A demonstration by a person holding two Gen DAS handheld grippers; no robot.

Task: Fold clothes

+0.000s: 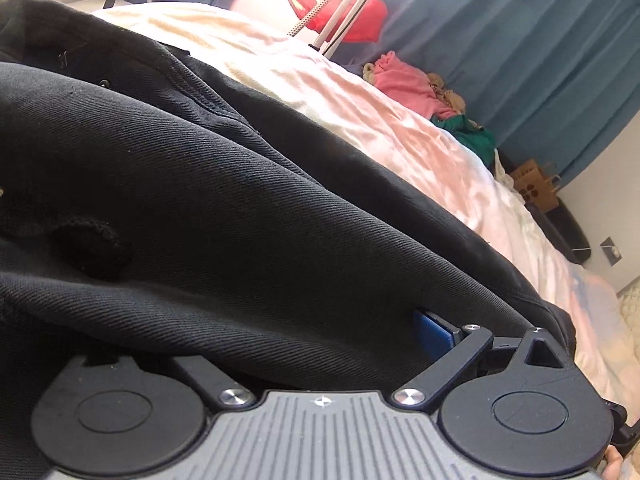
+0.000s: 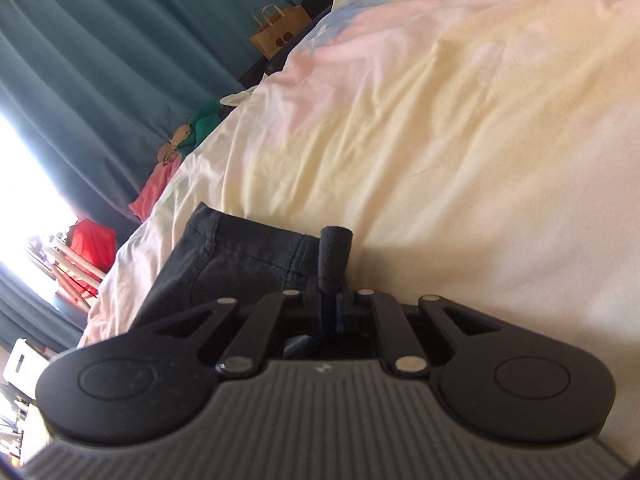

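A black twill garment (image 1: 240, 208) fills the left wrist view and drapes over my left gripper (image 1: 328, 344). Only one blue pad (image 1: 434, 334) shows at the cloth's edge, so the jaws are hidden. In the right wrist view my right gripper (image 2: 334, 264) is shut, its two fingers pressed together on the hem of the same black garment (image 2: 240, 264), which lies on the pale bed sheet (image 2: 460, 140).
The bed's cream and pink sheet (image 1: 400, 128) runs away from me. A pile of pink and green clothes (image 1: 424, 92) lies at its far edge. Teal curtains (image 2: 100, 60), a paper bag (image 2: 280, 32) and a drying rack with red cloth (image 1: 340, 4) stand beyond.
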